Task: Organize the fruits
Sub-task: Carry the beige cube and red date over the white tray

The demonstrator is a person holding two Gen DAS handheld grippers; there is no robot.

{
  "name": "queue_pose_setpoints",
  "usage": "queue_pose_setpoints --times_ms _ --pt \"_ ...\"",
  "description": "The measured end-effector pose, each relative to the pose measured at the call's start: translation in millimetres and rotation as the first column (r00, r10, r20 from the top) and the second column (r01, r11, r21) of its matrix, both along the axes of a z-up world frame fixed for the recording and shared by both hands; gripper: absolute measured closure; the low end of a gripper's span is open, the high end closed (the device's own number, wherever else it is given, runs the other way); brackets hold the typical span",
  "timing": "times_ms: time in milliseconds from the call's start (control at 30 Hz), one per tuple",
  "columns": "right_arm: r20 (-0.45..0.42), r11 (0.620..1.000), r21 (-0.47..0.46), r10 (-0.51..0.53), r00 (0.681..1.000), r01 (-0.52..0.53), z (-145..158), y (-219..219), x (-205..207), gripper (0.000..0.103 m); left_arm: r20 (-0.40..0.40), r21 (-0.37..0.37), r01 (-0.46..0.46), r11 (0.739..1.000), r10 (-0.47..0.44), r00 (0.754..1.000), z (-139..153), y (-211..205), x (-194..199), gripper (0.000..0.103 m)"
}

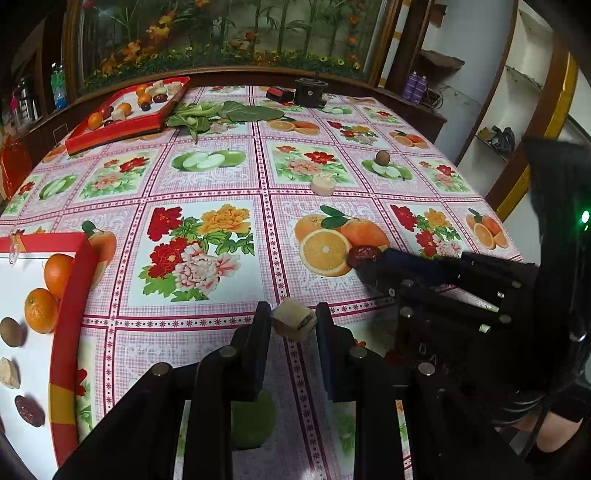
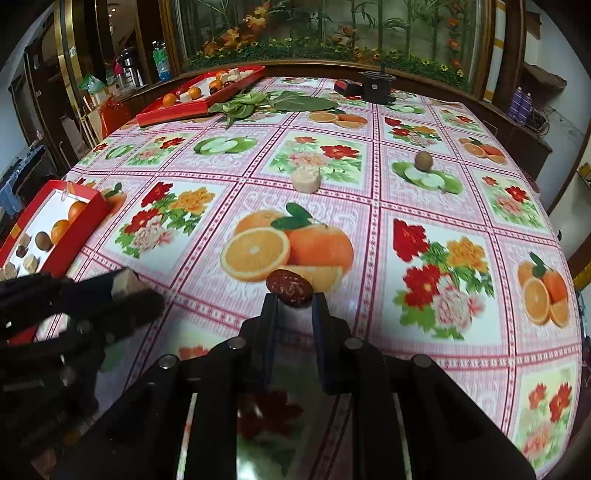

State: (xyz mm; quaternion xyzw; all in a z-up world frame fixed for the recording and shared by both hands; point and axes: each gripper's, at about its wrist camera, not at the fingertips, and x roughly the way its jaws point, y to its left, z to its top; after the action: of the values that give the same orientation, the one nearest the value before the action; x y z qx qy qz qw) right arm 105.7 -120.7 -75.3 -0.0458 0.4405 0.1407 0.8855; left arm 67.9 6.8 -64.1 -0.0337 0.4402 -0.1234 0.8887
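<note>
From the left wrist, the left gripper (image 1: pixel 293 321) pinched a pale fruit chunk (image 1: pixel 293 324) above the tablecloth (image 1: pixel 207 177), right beside the near red tray (image 1: pixel 70 280), where oranges (image 1: pixel 41 310) and other pieces already lay sorted. Only this view showed that tray's lower contents. From the right wrist, the right gripper (image 2: pixel 293 295) clamped a red date (image 2: pixel 289 287); a pale round slice (image 2: pixel 305 179) and a brown round fruit (image 2: pixel 423 161) sat loose further off, so, by my reckoning, the job was partway done.

Floral mural (image 1: pixel 221 33) behind the table; white shelves (image 1: pixel 517 92) at right
</note>
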Motion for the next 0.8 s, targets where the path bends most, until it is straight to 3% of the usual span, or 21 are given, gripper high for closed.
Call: queue_pose_setpoints --times_ms 167,200,267,367,500,600,800 --pt "0.02 0.999 -0.014 0.044 0.999 -0.043 2 6 5 0.082 -0.01 -0.003 -0.001 1.0 0.0 1.0 -4 1 3 0.079" --pt "0.025 0.999 -0.022 0.049 0.999 -0.048 3 7 7 0.079 -0.013 0.001 -0.002 1.0 0.002 1.0 -4 1 4 0.079" --pt "0.037 0.998 -0.034 0.061 0.997 -0.06 6 10 10 0.061 -0.014 -0.003 -0.005 1.0 0.005 1.0 -5 2 5 0.079" --pt "0.032 0.992 -0.082 0.096 0.995 -0.094 2 18 17 0.057 -0.016 0.001 -0.009 1.0 0.009 1.0 -7 2 8 0.079" --pt "0.008 0.996 -0.035 0.081 0.997 -0.081 -4 13 22 0.058 -0.015 0.011 -0.009 1.0 0.009 1.0 -8 1 8 0.079" --pt "0.016 0.998 -0.025 0.067 0.998 -0.066 -4 10 19 0.072 -0.011 0.016 -0.01 1.0 0.01 1.0 -6 0 6 0.079" --pt "0.011 0.999 0.005 0.045 0.999 -0.045 -2 5 10 0.072 0.007 0.025 -0.018 1.0 0.018 1.0 2 -1 -9 0.079"
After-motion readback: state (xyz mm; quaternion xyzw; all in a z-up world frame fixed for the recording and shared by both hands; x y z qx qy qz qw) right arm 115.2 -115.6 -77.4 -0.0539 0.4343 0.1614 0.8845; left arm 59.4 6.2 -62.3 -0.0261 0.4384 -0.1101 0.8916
